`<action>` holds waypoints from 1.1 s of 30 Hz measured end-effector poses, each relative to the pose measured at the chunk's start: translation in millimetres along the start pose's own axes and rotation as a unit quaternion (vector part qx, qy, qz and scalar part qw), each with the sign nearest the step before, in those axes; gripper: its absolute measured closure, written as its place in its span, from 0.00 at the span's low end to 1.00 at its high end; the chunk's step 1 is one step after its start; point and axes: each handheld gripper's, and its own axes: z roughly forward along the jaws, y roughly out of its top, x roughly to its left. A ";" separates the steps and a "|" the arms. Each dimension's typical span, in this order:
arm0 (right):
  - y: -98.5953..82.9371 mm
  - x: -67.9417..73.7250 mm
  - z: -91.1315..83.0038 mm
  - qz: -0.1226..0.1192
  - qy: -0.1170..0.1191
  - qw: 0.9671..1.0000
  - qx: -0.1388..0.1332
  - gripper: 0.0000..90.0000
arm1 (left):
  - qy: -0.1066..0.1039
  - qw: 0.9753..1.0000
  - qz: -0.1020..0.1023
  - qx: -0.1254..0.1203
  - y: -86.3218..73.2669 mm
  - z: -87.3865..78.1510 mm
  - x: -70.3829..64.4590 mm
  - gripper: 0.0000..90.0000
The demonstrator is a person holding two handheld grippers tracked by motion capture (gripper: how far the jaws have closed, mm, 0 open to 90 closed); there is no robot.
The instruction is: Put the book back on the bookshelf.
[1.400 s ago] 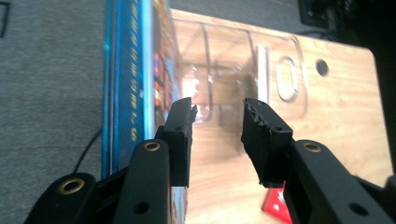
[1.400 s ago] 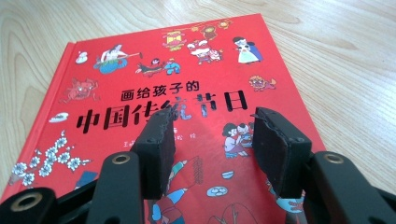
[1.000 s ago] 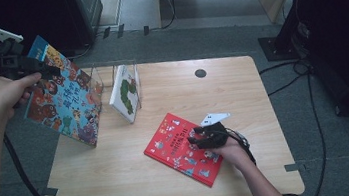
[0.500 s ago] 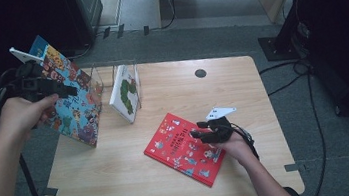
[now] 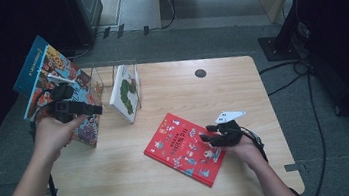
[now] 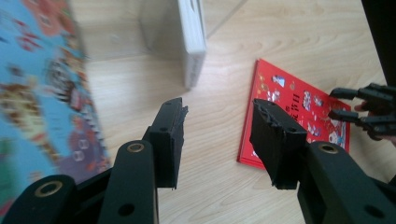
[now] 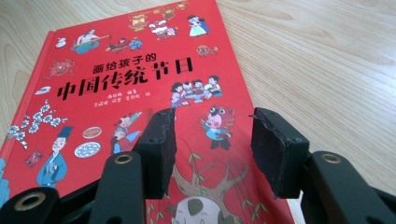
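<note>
On the wooden bench (image 5: 241,84), the red book (image 5: 183,148) could be pushed askew by the open right hand-held gripper (image 5: 211,137) above it; the left hand-held gripper (image 5: 94,108) is open too.

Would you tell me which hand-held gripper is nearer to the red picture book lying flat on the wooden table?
The right hand-held gripper is nearer: it hovers over the red picture book's right edge. The left hand-held gripper is off to the left, beside the leaning blue book.
</note>
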 end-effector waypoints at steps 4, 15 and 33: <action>-3.5 -2.4 -1.1 0.007 -0.003 1.000 0.002 0.56 | -0.006 1.000 0.015 0.011 -9.1 23.4 -7.9 0.62; -14.0 -4.5 -13.3 0.013 -0.009 1.000 -0.006 0.56 | -0.025 0.999 0.035 0.030 -36.2 70.6 -23.0 0.61; -39.7 -4.7 -37.6 0.031 -0.013 0.999 -0.010 0.68 | -0.040 0.996 0.069 0.042 -67.8 121.2 -39.5 0.62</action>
